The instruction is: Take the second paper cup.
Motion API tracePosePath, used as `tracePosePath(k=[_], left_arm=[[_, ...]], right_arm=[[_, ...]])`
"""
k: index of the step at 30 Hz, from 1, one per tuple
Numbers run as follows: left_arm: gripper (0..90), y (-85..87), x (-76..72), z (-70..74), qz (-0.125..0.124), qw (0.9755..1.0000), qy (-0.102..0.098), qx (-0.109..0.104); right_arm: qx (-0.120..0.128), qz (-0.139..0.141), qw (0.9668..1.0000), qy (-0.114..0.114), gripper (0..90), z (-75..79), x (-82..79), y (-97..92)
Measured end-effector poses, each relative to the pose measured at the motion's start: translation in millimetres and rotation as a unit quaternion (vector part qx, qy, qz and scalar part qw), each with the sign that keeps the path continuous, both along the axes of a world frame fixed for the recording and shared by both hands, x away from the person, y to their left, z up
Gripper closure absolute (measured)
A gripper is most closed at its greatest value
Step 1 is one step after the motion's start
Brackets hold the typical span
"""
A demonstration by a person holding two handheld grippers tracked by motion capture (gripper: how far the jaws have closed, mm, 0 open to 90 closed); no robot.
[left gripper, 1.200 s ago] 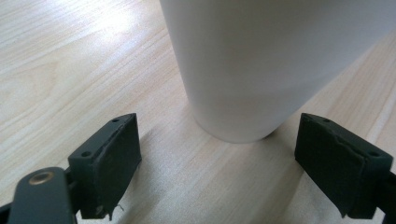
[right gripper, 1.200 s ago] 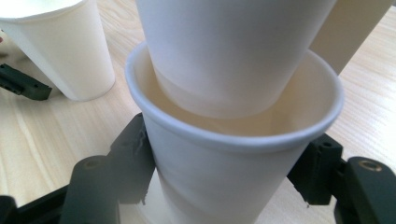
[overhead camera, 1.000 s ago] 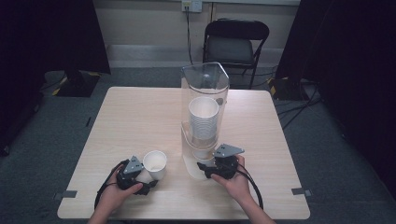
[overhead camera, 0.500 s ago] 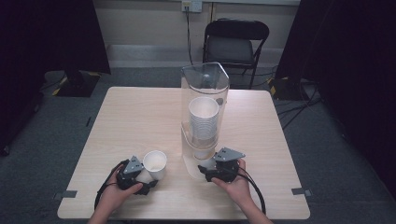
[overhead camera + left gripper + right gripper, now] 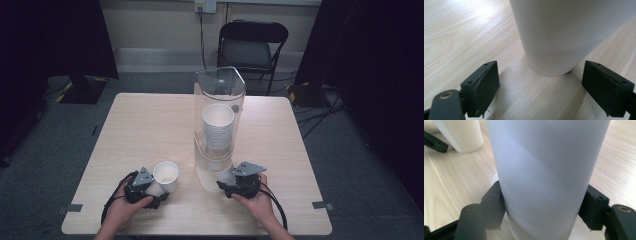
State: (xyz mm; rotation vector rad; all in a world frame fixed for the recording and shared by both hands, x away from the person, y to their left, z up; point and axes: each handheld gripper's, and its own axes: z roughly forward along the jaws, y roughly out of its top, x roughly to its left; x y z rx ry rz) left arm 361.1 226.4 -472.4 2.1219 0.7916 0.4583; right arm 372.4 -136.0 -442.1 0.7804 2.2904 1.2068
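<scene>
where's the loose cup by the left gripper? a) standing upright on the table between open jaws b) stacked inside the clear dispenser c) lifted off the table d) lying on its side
a: the cup stands on the table, the left gripper open with gaps both sides.

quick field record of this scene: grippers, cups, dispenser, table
left gripper: open, jaws either side of loose cup, not touching
loose cup: upright on table, left of dispenser
right gripper: jaws have just been closing, pads pressed on bottom cup
bottom cup: white, at dispenser base
dispenser: clear, upright, holds cup stack
table: light wood
</scene>
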Motion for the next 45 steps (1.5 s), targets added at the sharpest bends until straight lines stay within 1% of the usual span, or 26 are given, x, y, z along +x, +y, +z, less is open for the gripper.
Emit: tracePosePath(k=[2, 9, 11, 14, 16, 18, 20, 21, 22, 23, 25, 27, 29, 32, 36, 40, 45], left_arm=[[13.7, 0.0, 0.0, 0.0, 0.0, 1.0, 0.0, 0.0], [13.8, 0.0, 0.0, 0.1, 0.0, 1.0, 0.0, 0.002], [13.8, 0.0, 0.0, 0.0, 0.0, 1.0, 0.0, 0.001], [13.7, 0.0, 0.0, 0.1, 0.0, 1.0, 0.0, 0.002], [13.7, 0.0, 0.0, 0.1, 0.0, 1.0, 0.0, 0.002], [13.8, 0.0, 0.0, 0.1, 0.0, 1.0, 0.0, 0.002], [13.7, 0.0, 0.0, 0.0, 0.0, 1.0, 0.0, 0.001], [13.8, 0.0, 0.0, 0.0, 0.0, 1.0, 0.0, 0.001], [13.7, 0.0, 0.0, 0.0, 0.0, 1.0, 0.0, 0.001], [13.8, 0.0, 0.0, 0.0, 0.0, 1.0, 0.0, 0.001], [13.7, 0.0, 0.0, 0.0, 0.0, 1.0, 0.0, 0.001], [13.7, 0.0, 0.0, 0.0, 0.0, 1.0, 0.0, 0.002], [13.7, 0.0, 0.0, 0.0, 0.0, 1.0, 0.0, 0.001], [13.7, 0.0, 0.0, 0.0, 0.0, 1.0, 0.0, 0.001], [13.7, 0.0, 0.0, 0.1, 0.0, 1.0, 0.0, 0.002], [13.7, 0.0, 0.0, 0.0, 0.0, 1.0, 0.0, 0.001], [13.8, 0.0, 0.0, 0.1, 0.0, 1.0, 0.0, 0.002]], right_arm=[[-0.012, 0.001, 0.9999, 0.0, 32.2, -0.2, -1.2, -4.9], [-0.02, -0.013, 0.9997, 0.006, 32.3, -2.3, -2.5, -29.0], [-0.017, -0.022, 0.9996, 0.005, 32.2, -3.2, -0.9, -36.2], [0.004, -0.044, 0.999, -0.007, 32.1, -2.2, 5.7, -44.5], [0.012, -0.061, 0.9981, -0.006, 32.0, -3.1, 12.5, -47.7], [0.014, -0.07, 0.9974, -0.003, 32.0, -5.3, 18.2, -49.2], [0.01, -0.08, 0.9967, 0.005, 31.8, -8.6, 23.3, -51.7], [0.015, -0.08, 0.9967, 0.006, 31.8, -9.1, 24.0, -52.4], [0.015, -0.082, 0.9965, 0.007, 31.8, -9.0, 24.5, -53.2], [0.007, -0.082, 0.9966, 0.003, 31.8, -8.5, 24.5, -53.7], [0.002, -0.081, 0.9967, 0.005, 31.7, -8.3, 23.5, -54.0], [-0.007, -0.082, 0.9965, 0.01, 31.4, -9.7, 23.2, -55.4], [-0.008, -0.084, 0.9963, 0.017, 31.0, -12.4, 23.2, -57.4], [-0.006, -0.086, 0.9961, 0.019, 29.3, -13.6, 22.7, -59.5], [-0.002, -0.09, 0.9958, 0.018, 25.2, -11.1, 21.7, -61.6], [0.002, -0.095, 0.9951, 0.027, 19.6, -10.0, 19.8, -66.0], [0.003, -0.089, 0.9956, 0.026, 18.0, -6.8, 15.2, -70.2]])
